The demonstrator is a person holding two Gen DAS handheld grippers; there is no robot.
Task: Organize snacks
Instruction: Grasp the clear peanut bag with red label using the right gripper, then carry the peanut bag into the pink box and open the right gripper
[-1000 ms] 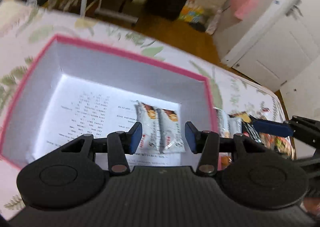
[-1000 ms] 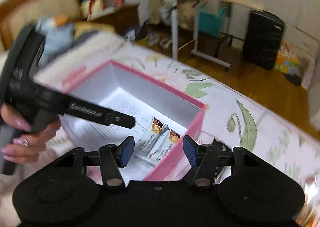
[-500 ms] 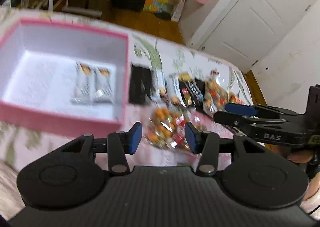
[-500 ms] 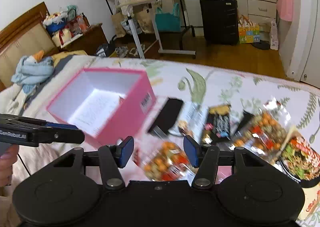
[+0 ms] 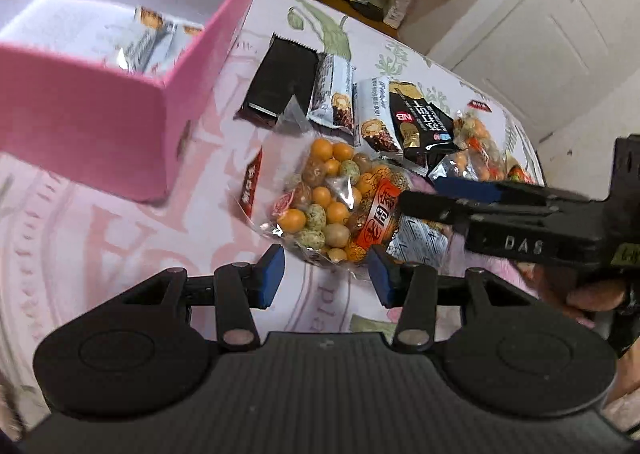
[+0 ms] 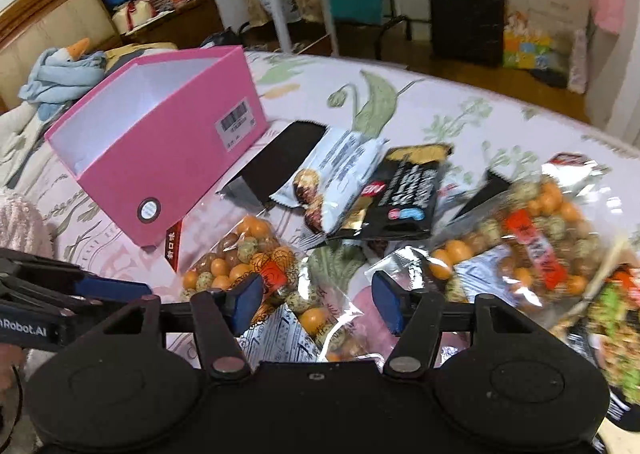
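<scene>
Pink box (image 5: 80,126) holds two silver snack bars (image 5: 150,42).

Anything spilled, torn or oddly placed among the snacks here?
Nothing spilled or visibly torn. The snacks lie in a loose, overlapping heap beside the pink box, a nut bag nearest it; only two bars are inside.

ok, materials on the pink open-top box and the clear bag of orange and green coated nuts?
Pink open-top box: looks like rigid matte paperboard, with crisp folded edges and a stuck-on barcode label. Clear bag of coated nuts: thin glossy plastic film; it crinkles, glares, and shows the contents.
</scene>
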